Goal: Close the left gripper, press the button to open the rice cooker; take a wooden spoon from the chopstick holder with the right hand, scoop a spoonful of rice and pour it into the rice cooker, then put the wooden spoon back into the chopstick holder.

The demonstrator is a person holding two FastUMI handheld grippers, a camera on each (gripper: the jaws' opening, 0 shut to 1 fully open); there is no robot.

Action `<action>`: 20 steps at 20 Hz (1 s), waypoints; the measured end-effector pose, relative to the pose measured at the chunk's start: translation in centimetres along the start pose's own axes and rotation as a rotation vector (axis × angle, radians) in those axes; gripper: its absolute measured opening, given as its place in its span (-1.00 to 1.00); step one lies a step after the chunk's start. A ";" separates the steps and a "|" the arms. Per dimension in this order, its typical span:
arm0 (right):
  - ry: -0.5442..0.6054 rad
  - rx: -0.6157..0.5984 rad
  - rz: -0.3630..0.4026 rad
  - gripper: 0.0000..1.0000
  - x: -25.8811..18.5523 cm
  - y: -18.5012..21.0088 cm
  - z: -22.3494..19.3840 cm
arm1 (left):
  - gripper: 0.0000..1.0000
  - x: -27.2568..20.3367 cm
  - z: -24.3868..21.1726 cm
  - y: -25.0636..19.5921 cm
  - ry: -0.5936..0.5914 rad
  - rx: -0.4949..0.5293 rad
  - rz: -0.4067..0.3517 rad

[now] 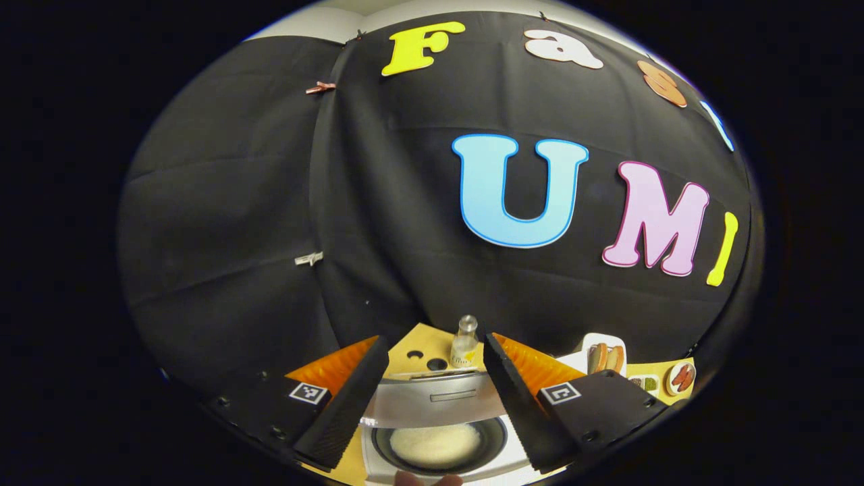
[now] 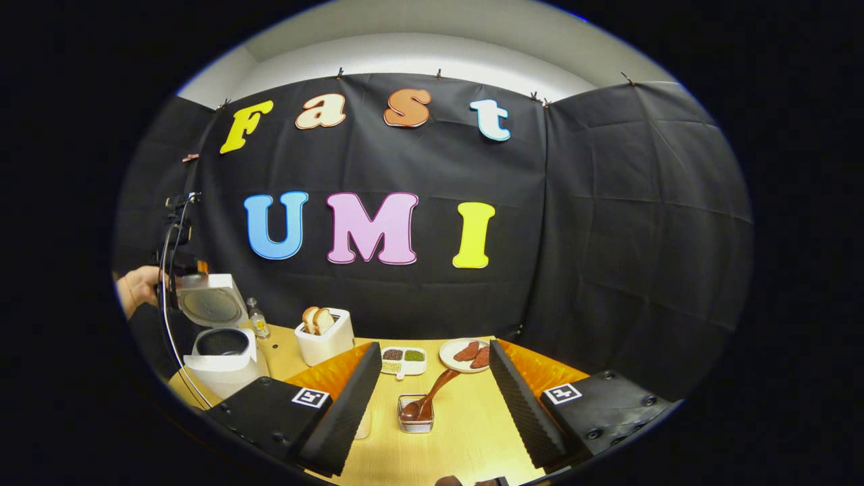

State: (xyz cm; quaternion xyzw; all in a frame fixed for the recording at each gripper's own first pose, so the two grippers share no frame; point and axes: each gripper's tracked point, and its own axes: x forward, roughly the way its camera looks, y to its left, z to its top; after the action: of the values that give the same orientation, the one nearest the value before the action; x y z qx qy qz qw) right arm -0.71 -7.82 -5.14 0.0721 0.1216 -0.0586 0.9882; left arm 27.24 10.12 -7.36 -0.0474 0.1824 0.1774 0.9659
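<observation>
Right gripper view shows the right gripper point(image 2: 432, 405) with its jaws spread wide and empty above the yellow table point(image 2: 466, 439). Between its fingers, farther along the table, sits a small clear chopstick holder point(image 2: 416, 413) with the wooden spoon point(image 2: 432, 395) leaning out of it toward the right. Beyond lie a divided dish of grains point(image 2: 403, 360), a plate of red slices point(image 2: 467, 354) and a toaster point(image 2: 326, 337) with bread. At far left the rice cooker point(image 2: 223, 358) stands with its lid point(image 2: 210, 302) raised, a hand point(image 2: 138, 287) close behind the lid.

Left gripper view looks down over that cooker point(image 1: 439, 439), where white rice shows in the dark inner pot point(image 1: 435, 442); the left gripper point(image 1: 435, 405) hangs open above it, a small bottle point(image 1: 464, 344) just behind.

The opening step looks done, so the spoon comes next. Its handle leans, so a poorly aligned pinch could slip or tip the light holder. A loaded spoon carried across to the cooker could spill grains, and the upright lid could be knocked.
</observation>
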 end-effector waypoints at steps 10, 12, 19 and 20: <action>-0.017 -0.015 0.039 0.98 -2.2 1.2 0.8 | 0.98 -3.1 -14.8 -2.0 0.129 0.027 0.002; -0.020 -0.010 0.035 0.98 -2.6 1.0 0.9 | 0.98 -3.1 -16.8 -2.2 0.166 0.025 0.003; -0.016 0.004 0.040 0.98 -3.4 1.2 0.7 | 0.99 -3.7 -20.4 -2.2 0.199 0.038 -0.001; -0.018 -0.001 0.042 0.98 -3.5 1.4 0.8 | 0.99 -3.8 -20.0 -2.0 0.188 0.034 -0.003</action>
State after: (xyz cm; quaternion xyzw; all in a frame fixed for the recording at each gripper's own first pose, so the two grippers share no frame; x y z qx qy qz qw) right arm -3.65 -6.24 -3.29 0.0735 0.1113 -0.0384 0.9903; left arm 17.96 3.89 -24.49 -0.0475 0.2751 0.1676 0.9455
